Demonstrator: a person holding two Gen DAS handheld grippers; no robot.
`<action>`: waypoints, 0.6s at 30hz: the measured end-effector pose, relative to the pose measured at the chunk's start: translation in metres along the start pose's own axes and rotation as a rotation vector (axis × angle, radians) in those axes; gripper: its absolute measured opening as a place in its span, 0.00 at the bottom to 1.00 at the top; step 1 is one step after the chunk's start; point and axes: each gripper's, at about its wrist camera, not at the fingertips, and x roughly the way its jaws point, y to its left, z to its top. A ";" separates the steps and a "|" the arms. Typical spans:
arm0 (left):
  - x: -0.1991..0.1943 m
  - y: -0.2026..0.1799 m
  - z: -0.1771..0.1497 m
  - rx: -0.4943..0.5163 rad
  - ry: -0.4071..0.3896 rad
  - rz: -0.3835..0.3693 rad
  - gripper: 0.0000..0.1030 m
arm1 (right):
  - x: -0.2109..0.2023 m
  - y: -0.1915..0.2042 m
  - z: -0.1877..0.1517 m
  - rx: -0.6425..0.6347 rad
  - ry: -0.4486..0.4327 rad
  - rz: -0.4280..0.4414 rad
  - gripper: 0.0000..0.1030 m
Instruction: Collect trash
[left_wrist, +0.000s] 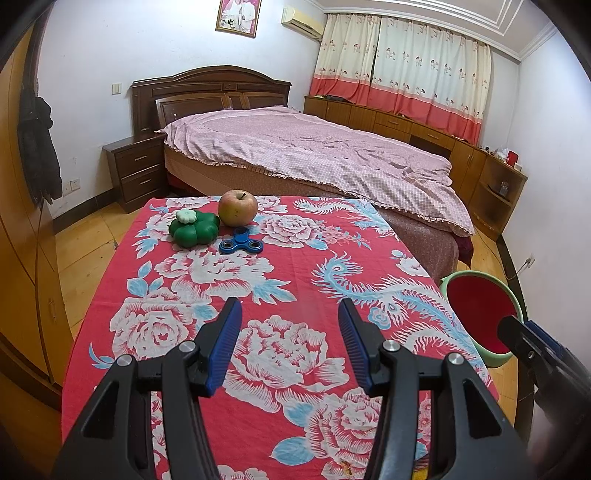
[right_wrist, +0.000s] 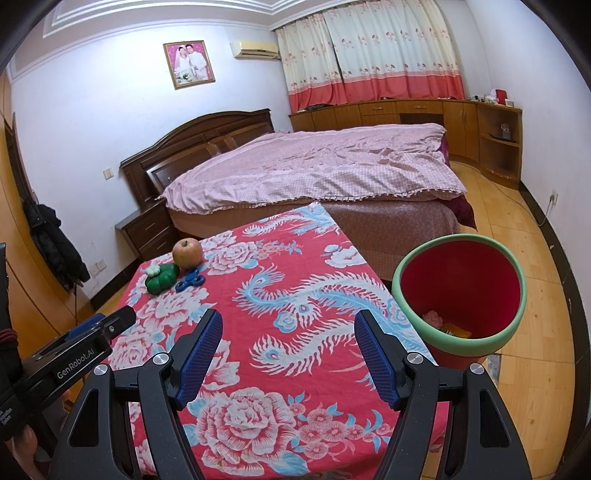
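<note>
A red bin with a green rim (right_wrist: 460, 295) stands on the floor at the table's right side, with some scraps at its bottom (right_wrist: 443, 325); it also shows in the left wrist view (left_wrist: 480, 310). My left gripper (left_wrist: 290, 308) is open and empty above the near half of the table (left_wrist: 295, 266). My right gripper (right_wrist: 288, 319) is open and empty above the table's near right part (right_wrist: 258, 295), just left of the bin. An apple (left_wrist: 237, 208), a green clover-shaped box (left_wrist: 194, 228) and a blue fidget spinner (left_wrist: 241, 243) sit at the far left of the table.
The table has a red flowered cloth. A bed (left_wrist: 314, 155) stands right behind it, with a nightstand (left_wrist: 136, 170) to its left. Wooden cabinets (right_wrist: 424, 122) line the curtained far wall. A dark coat (left_wrist: 37, 147) hangs on the left.
</note>
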 end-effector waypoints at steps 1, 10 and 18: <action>0.000 0.000 0.000 -0.001 0.000 0.000 0.53 | 0.000 0.000 0.000 -0.001 0.000 0.000 0.73; 0.000 0.000 0.000 0.000 0.002 -0.001 0.53 | 0.000 0.000 -0.001 0.000 0.001 0.001 0.73; 0.000 0.000 0.000 -0.002 0.001 0.000 0.53 | 0.002 0.000 -0.003 0.004 0.005 0.005 0.73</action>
